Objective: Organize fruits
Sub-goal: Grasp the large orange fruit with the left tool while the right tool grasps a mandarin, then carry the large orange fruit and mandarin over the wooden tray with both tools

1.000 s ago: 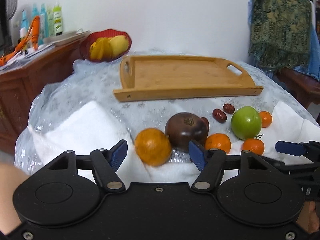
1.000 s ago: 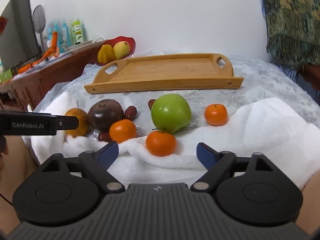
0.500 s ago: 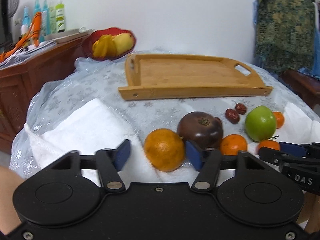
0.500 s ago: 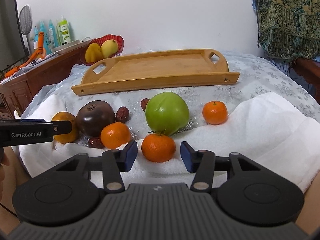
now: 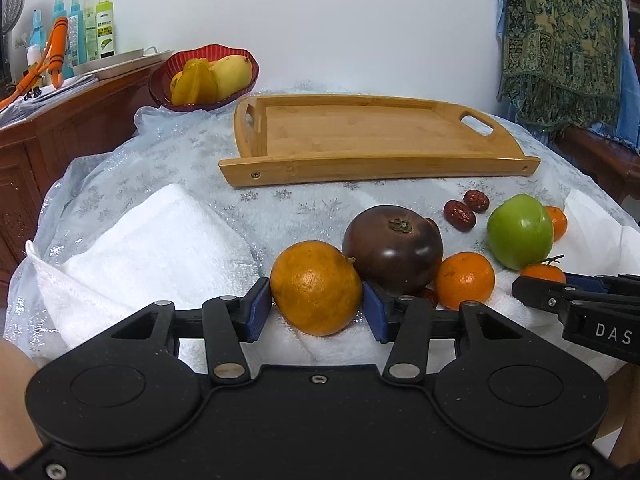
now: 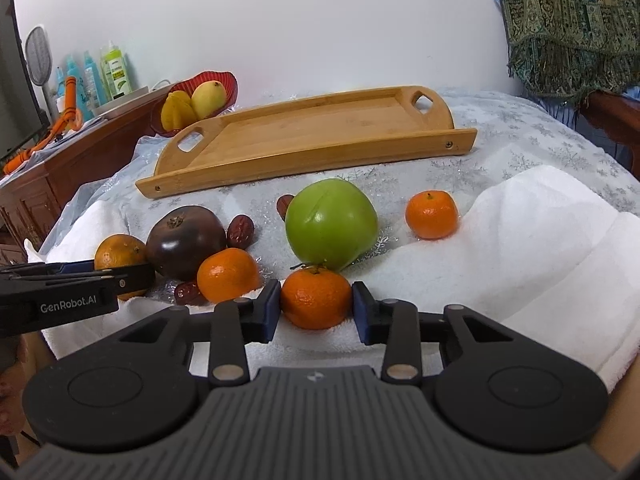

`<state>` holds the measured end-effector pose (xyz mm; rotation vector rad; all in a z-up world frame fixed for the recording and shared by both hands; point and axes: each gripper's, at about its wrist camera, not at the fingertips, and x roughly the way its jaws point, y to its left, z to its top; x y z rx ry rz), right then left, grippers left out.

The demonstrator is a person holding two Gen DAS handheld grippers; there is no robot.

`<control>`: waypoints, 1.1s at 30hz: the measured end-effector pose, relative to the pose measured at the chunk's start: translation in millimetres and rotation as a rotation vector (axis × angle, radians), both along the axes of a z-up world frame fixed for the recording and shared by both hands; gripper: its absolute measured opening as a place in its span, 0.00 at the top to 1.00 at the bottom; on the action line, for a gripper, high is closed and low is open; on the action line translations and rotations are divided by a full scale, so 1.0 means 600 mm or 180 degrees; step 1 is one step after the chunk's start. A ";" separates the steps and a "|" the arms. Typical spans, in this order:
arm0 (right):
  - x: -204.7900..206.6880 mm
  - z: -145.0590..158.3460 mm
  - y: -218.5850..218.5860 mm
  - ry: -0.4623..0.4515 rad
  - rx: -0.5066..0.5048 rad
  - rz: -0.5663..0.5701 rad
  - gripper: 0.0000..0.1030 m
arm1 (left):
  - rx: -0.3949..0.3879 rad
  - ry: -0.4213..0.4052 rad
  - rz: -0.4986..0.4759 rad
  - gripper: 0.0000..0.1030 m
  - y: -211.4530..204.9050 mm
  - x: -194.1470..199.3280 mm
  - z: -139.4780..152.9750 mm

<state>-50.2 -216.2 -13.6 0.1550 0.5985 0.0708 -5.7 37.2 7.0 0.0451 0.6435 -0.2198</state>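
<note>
Fruit lies scattered on a white towel [image 6: 540, 248] at the near edge of the desk [image 5: 192, 168], with a bare wooden tray [image 5: 360, 140] beyond it. In the left wrist view the left claw [image 5: 316, 308] is clenched on a large orange [image 5: 316, 288], both blue pads touching its sides; the orange sits on the towel, touching a dark purple fruit [image 5: 394, 248] behind it. In the right wrist view the right claw [image 6: 316, 308] is closing on a small tangerine [image 6: 316, 298], its pads touching the peel on either side. That tangerine rests on the towel's edge, just in front of a green apple [image 6: 332, 224]. Another tangerine [image 6: 228, 274] sits beside the purple fruit, a third [image 6: 432, 214] lies to the apple's right, and red dates [image 5: 466, 210] lie near the apple. A red bowl [image 6: 228, 80] of yellow fruit stands behind the tray.
</note>
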 end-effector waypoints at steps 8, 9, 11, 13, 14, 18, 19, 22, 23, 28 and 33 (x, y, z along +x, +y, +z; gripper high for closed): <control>-0.027 0.037 -0.002 -0.0227 -0.0123 0.0049 0.60 | -0.0048 -0.0112 0.0001 0.55 0.007 -0.020 0.035; -0.027 0.042 -0.004 -0.0250 -0.0115 0.0039 0.60 | -0.0062 -0.0129 0.0005 0.55 0.008 -0.020 0.042; -0.025 0.053 -0.009 -0.0309 -0.0111 0.0020 0.60 | -0.0089 -0.0170 0.0016 0.55 0.010 -0.019 0.055; -0.022 0.064 -0.014 -0.0388 -0.0129 0.0004 0.60 | -0.0117 -0.0227 0.0012 0.55 0.013 -0.014 0.068; -0.019 0.070 -0.017 -0.0433 -0.0146 -0.0004 0.60 | -0.0120 -0.0255 0.0002 0.55 0.012 -0.010 0.074; 0.009 0.091 -0.032 -0.0587 -0.0215 -0.0069 0.60 | -0.0164 -0.0259 -0.0036 0.55 0.010 0.030 0.099; 0.019 0.094 -0.039 -0.0612 -0.0199 -0.0086 0.60 | -0.0190 -0.0231 -0.0040 0.55 0.010 0.045 0.105; 0.053 0.104 -0.055 -0.0678 -0.0195 -0.0132 0.60 | -0.0222 -0.0225 -0.0047 0.55 0.004 0.085 0.120; 0.065 0.106 -0.059 -0.0703 -0.0216 -0.0152 0.60 | -0.0209 -0.0245 -0.0051 0.55 0.001 0.099 0.123; 0.128 0.112 -0.083 -0.0738 -0.0257 -0.0224 0.60 | -0.0234 -0.0251 -0.0072 0.55 -0.010 0.166 0.130; 0.210 0.124 -0.097 -0.0709 -0.0264 -0.0172 0.60 | -0.0278 -0.0149 -0.0074 0.55 -0.021 0.259 0.133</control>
